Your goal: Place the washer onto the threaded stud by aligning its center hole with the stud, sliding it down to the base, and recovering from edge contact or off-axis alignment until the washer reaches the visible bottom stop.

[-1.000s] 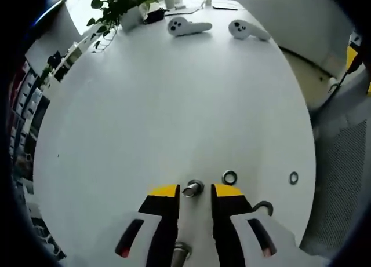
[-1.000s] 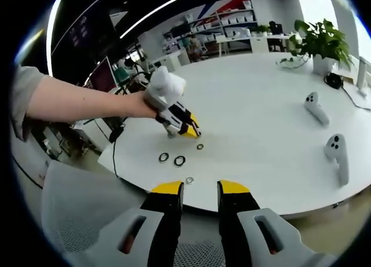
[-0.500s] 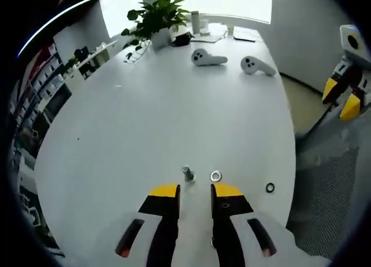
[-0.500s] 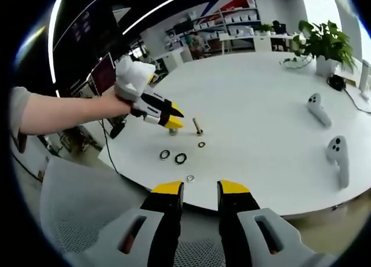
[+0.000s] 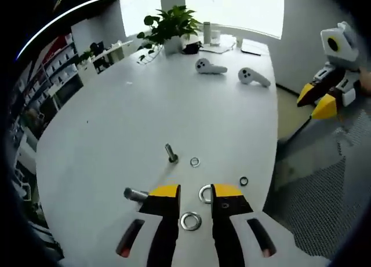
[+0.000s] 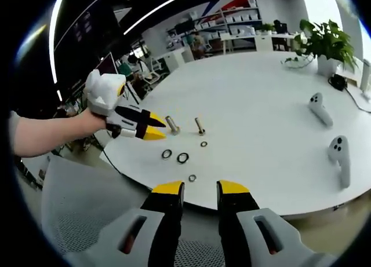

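Two threaded studs stand on the white table: a slim one [image 5: 171,153] [image 6: 199,126] and a thicker one [image 5: 135,193] [image 6: 171,125]. Loose washers lie around them: a small one [image 5: 195,161] [image 6: 203,143], two larger rings [image 5: 191,220] [image 5: 204,193] [image 6: 183,157] [image 6: 167,154], and a small one near the edge [image 5: 244,180] [image 6: 192,178]. My left gripper [image 5: 196,191] [image 6: 156,127] hovers open over the table's edge, a short way from the studs, holding nothing. My right gripper [image 6: 200,189] [image 5: 317,100] is open and empty, off the table over a mesh chair.
Two white hand controllers [image 5: 210,66] [image 5: 253,76] lie at the far side, with a potted plant [image 5: 173,25] and small items behind them. A grey mesh chair [image 6: 87,209] stands by the near edge. A person's arm [image 6: 52,136] holds the left gripper.
My left gripper has drawn back from the slim stud toward the table's edge, and that stud now stands free. The right gripper has barely moved.
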Action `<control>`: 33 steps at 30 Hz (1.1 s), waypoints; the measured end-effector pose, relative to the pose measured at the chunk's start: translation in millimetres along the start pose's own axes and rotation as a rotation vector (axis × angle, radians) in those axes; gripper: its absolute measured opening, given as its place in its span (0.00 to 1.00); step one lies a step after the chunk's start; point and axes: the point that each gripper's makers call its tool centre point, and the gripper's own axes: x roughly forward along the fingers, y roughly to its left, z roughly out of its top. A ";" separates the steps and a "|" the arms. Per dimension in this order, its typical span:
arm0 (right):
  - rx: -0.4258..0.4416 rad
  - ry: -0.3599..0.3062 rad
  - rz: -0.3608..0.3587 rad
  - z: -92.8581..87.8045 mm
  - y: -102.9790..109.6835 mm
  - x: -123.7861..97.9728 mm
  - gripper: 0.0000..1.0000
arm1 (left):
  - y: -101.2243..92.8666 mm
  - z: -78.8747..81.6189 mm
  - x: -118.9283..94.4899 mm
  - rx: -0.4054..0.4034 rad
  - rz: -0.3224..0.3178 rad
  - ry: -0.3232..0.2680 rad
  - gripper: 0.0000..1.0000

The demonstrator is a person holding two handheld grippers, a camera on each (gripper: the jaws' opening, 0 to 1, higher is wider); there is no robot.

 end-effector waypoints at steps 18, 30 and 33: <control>-0.028 -0.035 0.167 5.9 30.5 2.0 0.26 | -49.0 2.4 -20.0 -0.335 0.096 -0.053 0.18; -0.051 -0.024 0.255 6.0 48.4 2.4 0.26 | -66.0 7.3 -13.3 -0.387 0.159 -0.057 0.18; -0.081 -0.023 0.276 4.5 53.7 1.1 0.26 | -64.7 8.5 -14.5 -0.408 0.176 -0.070 0.18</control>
